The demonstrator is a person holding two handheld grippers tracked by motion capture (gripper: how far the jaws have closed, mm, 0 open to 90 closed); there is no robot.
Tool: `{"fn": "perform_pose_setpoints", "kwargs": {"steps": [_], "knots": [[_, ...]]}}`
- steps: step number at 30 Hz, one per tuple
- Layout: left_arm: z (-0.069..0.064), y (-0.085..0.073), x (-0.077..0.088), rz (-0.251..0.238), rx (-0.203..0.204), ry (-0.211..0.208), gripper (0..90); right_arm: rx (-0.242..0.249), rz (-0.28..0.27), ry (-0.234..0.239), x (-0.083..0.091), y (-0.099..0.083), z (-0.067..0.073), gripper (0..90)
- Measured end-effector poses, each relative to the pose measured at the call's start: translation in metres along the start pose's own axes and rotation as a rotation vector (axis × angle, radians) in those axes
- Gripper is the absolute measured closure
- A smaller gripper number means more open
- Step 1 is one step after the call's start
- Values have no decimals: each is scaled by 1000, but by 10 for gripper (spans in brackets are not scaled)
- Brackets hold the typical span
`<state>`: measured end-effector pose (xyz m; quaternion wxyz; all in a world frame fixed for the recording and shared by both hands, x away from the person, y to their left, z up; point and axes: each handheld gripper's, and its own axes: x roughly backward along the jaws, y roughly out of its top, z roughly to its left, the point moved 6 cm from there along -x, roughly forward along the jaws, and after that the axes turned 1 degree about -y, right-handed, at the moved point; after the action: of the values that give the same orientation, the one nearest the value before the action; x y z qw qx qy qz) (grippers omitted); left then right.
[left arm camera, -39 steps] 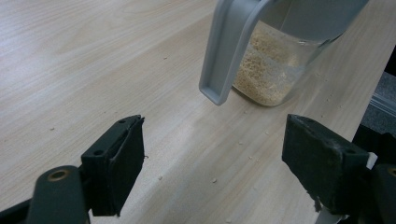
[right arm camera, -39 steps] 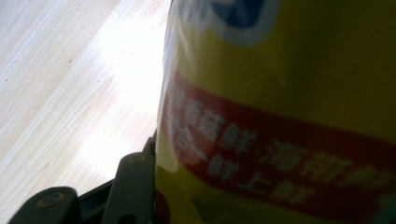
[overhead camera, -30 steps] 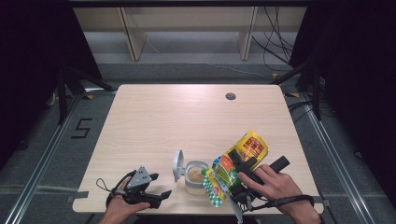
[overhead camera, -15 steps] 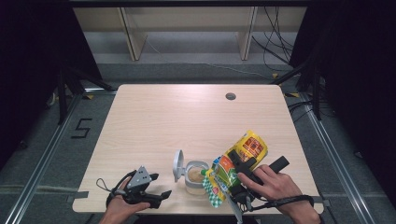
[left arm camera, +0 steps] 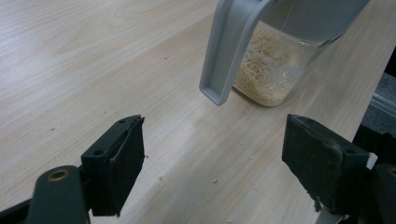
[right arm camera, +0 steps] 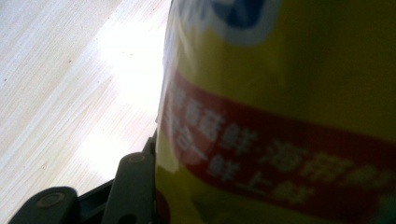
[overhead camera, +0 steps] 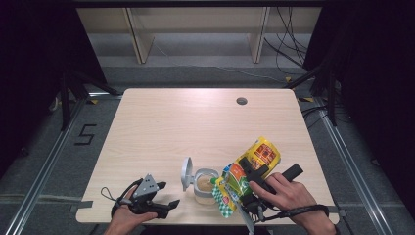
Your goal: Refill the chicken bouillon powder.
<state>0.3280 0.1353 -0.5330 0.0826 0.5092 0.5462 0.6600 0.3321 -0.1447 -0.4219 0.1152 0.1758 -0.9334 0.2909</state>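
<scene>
It looked like a lab or recording studio rather than a home. A plain wooden table with a cable hole stood on grey carpet inside black curtains, with metal rails along the floor. A "5" was taped on the carpet, loose cables trailed behind, and bare shelves lined the back.

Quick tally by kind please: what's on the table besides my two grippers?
Yellow bags: 1, clamped in the right gripper, tipped over the jar
Clear jars: 1, holding pale granules
Grey flip lids: 1, open, hinged on the jar
Total: 3
The left gripper is open.
</scene>
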Motion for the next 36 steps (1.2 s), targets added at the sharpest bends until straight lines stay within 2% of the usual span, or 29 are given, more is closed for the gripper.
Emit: {"fn": "perform_pose_setpoints", "kwargs": {"steps": [3, 5, 7, 12, 15, 16, 19, 20, 21, 24, 25, 26, 27, 30, 31, 32, 33, 34, 36], "knots": [[0, 0, 0, 1, -4, 0, 205, -3, 3, 2, 0, -1, 0, 564], [1, 0, 1, 12, -8, -1, 205, 16, -2, 0, 0, -1, -1, 564], [1, 0, 1, 11, -9, 0, 205, -3, 4, 1, 0, -1, 0, 564], [1, 0, 1, 11, -9, 0, 205, -2, 6, -1, 1, -1, 0, 564], [1, 0, 1, 11, -9, 0, 205, 23, 0, 2, 0, 1, -1, 564], [1, 0, 1, 11, -8, 1, 205, 1, 7, 4, 1, 1, 0, 565], [1, 0, 0, 8, -7, 1, 205, 7, -1, 6, 0, 4, 1, 576], [1, 0, 1, 6, -8, 0, 205, 31, -8, 2, -1, 4, -1, 576], [1, 0, 1, 6, -8, 1, 205, 16, -3, 1, 0, 4, 0, 576], [1, 0, 1, 6, -6, 0, 205, 13, 4, -9, 2, 3, -3, 577], [1, 0, 0, -1, -10, 1, 205, 13, 8, -8, 2, 3, -3, 577], [-2, 1, -1, -12, 15, -11, 205, 19, 7, -2, 1, 2, -2, 578], [0, 0, 0, -1, -8, -5, 205, 16, 11, 2, 0, 2, 0, 579], [1, 0, 1, 8, -8, 0, 205, 15, 4, 5, -1, 2, 1, 584], [1, 0, 1, 7, -8, 1, 205, 16, 2, 27, -1, 2, 1, 585], [1, 0, 0, 7, -7, 1, 205, 15, 3, 3, 0, 2, 0, 585], [1, 0, 1, 7, -12, 2, 205, 13, 0, 16, 0, 2, 0, 586], [1, 0, 1, 7, -12, 2, 205, 15, 2, 0, 1, 2, -1, 586], [1, 0, 0, 9, -8, -1, 205, 13, 7, 0, 1, 2, -1, 586]]}}
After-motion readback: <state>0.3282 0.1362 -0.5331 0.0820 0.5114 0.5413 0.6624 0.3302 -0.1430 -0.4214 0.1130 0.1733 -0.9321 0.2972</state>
